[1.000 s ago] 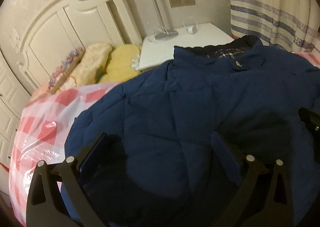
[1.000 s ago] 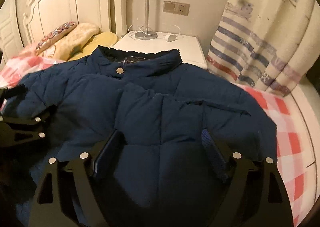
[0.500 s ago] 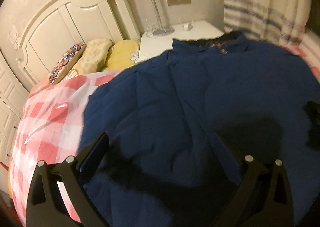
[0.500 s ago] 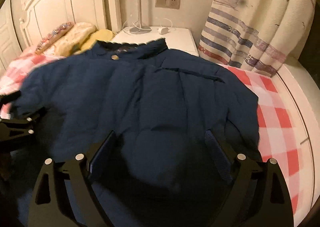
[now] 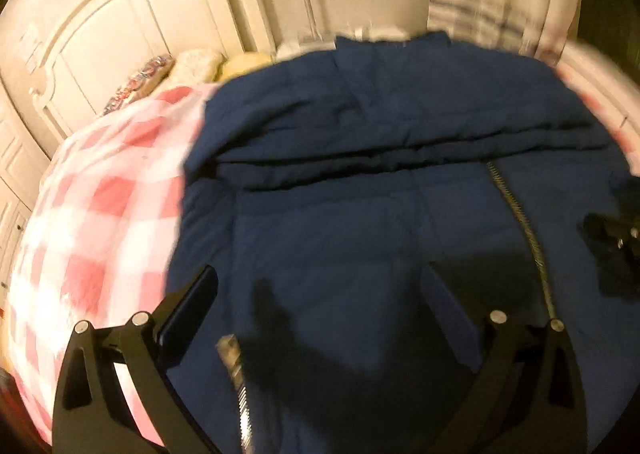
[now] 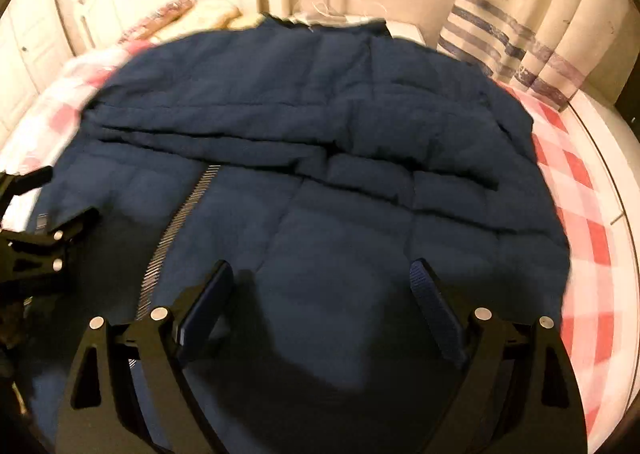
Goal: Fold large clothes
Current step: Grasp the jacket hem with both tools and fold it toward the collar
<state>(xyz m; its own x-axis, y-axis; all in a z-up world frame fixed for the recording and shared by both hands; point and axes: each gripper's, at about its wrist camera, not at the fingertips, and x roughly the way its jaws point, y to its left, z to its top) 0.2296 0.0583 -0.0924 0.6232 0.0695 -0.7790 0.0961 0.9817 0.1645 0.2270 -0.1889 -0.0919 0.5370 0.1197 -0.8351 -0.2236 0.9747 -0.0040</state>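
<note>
Both grippers hang over a navy-blue quilted padded jacket (image 6: pixel 320 182) spread on the bed.

In the right wrist view, the right gripper (image 6: pixel 320 302) has its jaws spread wide, having just been opening, with only jacket fabric below the gap and nothing pinched. Just left of its left jaw a metal zipper (image 6: pixel 176 226) runs away up the jacket. Beyond the jaws a thick fold crosses the jacket from side to side, and past it the jacket's upper part reaches to the collar. To the right of the jaws lies the red-and-white checked bedsheet (image 6: pixel 580 214), and farther off hangs a cream curtain with blue stripes (image 6: pixel 520 26).

In the left wrist view, the left gripper (image 5: pixel 320 302) also has its jaws spread, over the jacket, gripping nothing. A zipper end shows near its left jaw, and another zipper line runs away just right of its right jaw. The checked sheet lies left of the jaws. Far beyond them, blurred, stand some pillows (image 5: pixel 192 66) and a cream wooden headboard (image 5: pixel 120 38). The right gripper shows at the right edge of this view.
</note>
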